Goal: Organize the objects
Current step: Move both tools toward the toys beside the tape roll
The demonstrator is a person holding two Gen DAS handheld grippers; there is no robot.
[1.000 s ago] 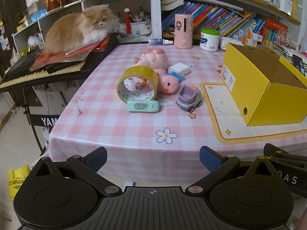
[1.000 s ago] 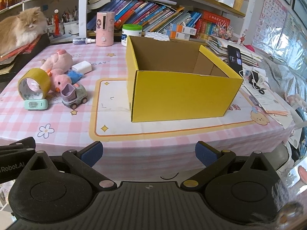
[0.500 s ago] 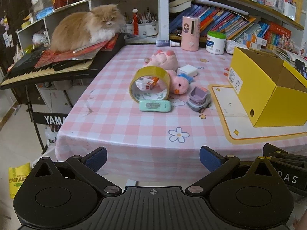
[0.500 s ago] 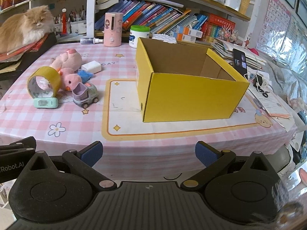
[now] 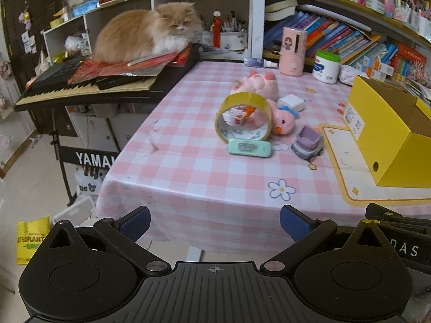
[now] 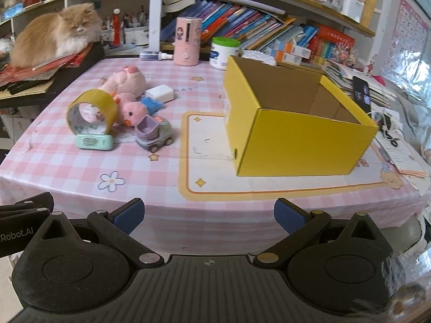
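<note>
Both grippers' jaws stood spread and empty, short of the desk (image 6: 161,177); the open yellow cardboard box (image 6: 296,134) ahead awaited toys.

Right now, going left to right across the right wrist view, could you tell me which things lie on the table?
Tape roll → mint green case → pink plush duck → toy truck → yellow box.

on the bench (image 6: 161,177), the tape roll (image 6: 91,113), plush toys (image 6: 126,88) and toy truck (image 6: 153,134) are clustered left of the box (image 6: 296,145).
</note>
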